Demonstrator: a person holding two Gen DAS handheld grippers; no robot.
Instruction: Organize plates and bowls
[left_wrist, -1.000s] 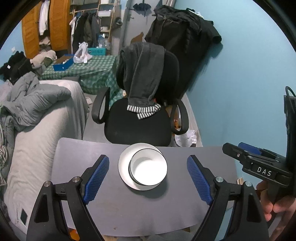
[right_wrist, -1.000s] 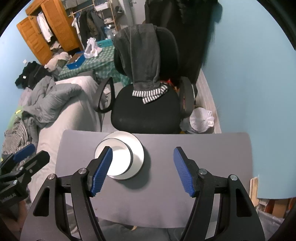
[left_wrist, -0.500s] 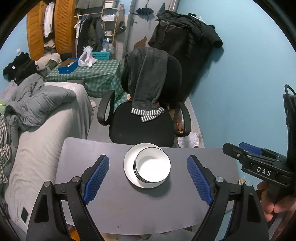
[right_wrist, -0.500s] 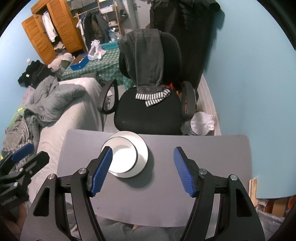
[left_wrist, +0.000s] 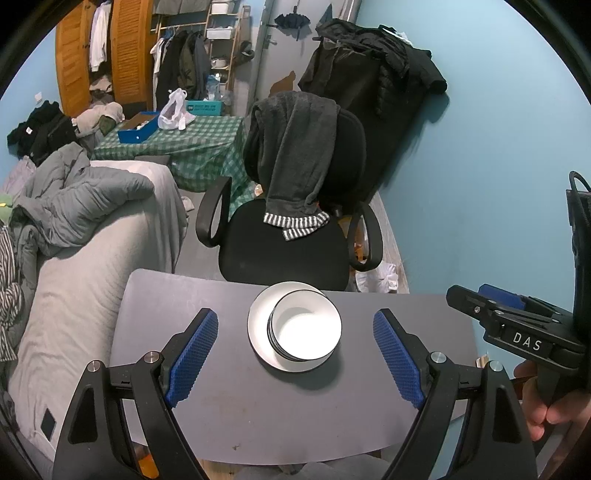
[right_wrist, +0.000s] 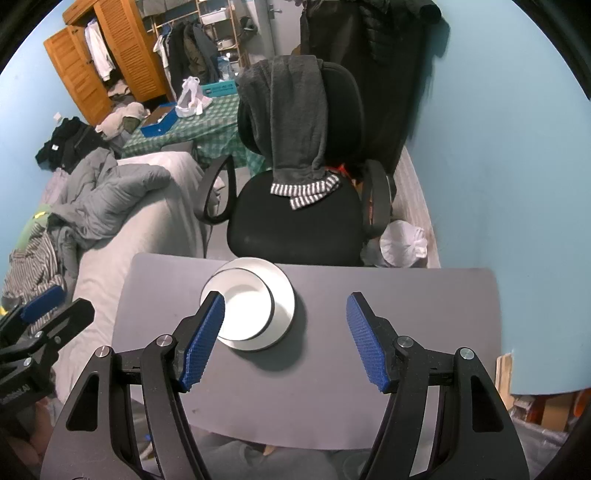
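Beyond my grey table (left_wrist: 229, 402) stands a black office chair (left_wrist: 284, 254) with a dark grey garment (left_wrist: 295, 155) draped over its back, a bed (left_wrist: 74, 280) heaped with a grey duvet (left_wrist: 74, 203) to its left, and a green checked cloth (left_wrist: 192, 144) carrying a blue box (left_wrist: 138, 131) farther back.

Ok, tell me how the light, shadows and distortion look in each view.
Left wrist view: strong fisheye bend with black corners; the plate casts a soft shadow toward the camera and right on the table; the bowl is bright but not blown out. Right wrist view: same bending; the bowl glares white, detail lost.
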